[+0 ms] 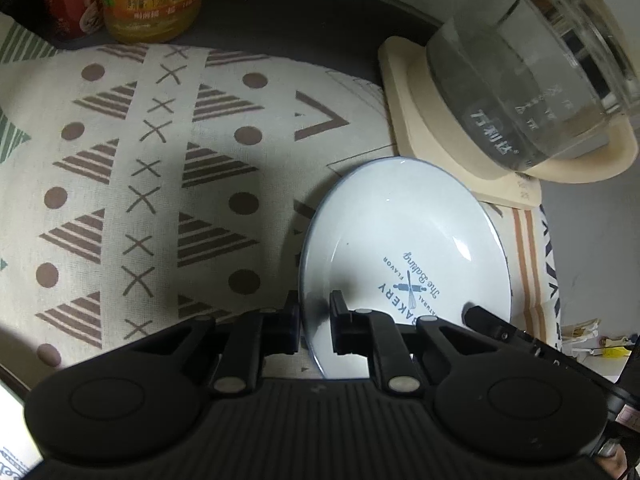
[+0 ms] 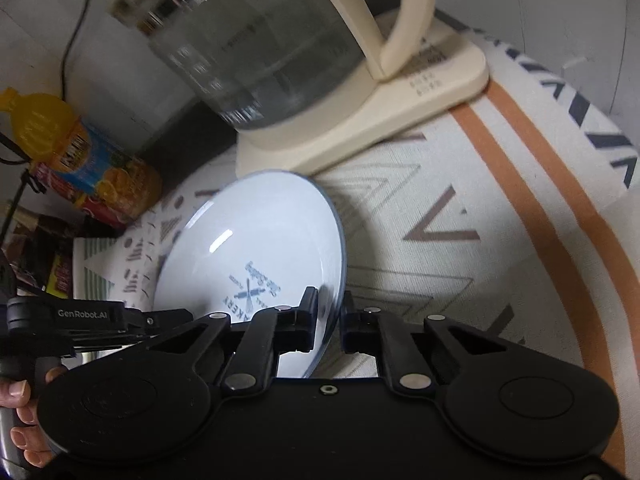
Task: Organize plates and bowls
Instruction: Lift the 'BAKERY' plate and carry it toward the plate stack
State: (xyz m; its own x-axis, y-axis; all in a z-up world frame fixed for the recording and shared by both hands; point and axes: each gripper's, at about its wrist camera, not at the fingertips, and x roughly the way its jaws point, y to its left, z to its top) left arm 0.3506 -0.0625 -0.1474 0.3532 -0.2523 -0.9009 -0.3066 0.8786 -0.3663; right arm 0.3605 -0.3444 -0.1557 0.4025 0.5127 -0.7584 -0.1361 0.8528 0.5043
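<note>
A white plate (image 1: 404, 248) with a blue rim and a blue bakery print lies on the patterned tablecloth (image 1: 160, 184), just in front of the kettle base. My left gripper (image 1: 316, 305) is shut on the plate's left rim, one finger above it and one beneath. In the right wrist view the plate (image 2: 256, 248) has its right rim pinched by my right gripper (image 2: 330, 300), which is also shut on it. The right gripper's tip (image 1: 476, 314) shows at the plate's far edge in the left wrist view. The left gripper (image 2: 184, 315) shows from the side in the right wrist view, with a hand (image 2: 20, 400) behind it.
A glass kettle (image 1: 532, 80) stands on a cream base (image 1: 424, 128) right behind the plate. An orange juice bottle (image 1: 152, 0) and a red bottle (image 1: 68, 0) stand at the back left. The cloth (image 2: 480, 240) reaches the rounded table edge on the right.
</note>
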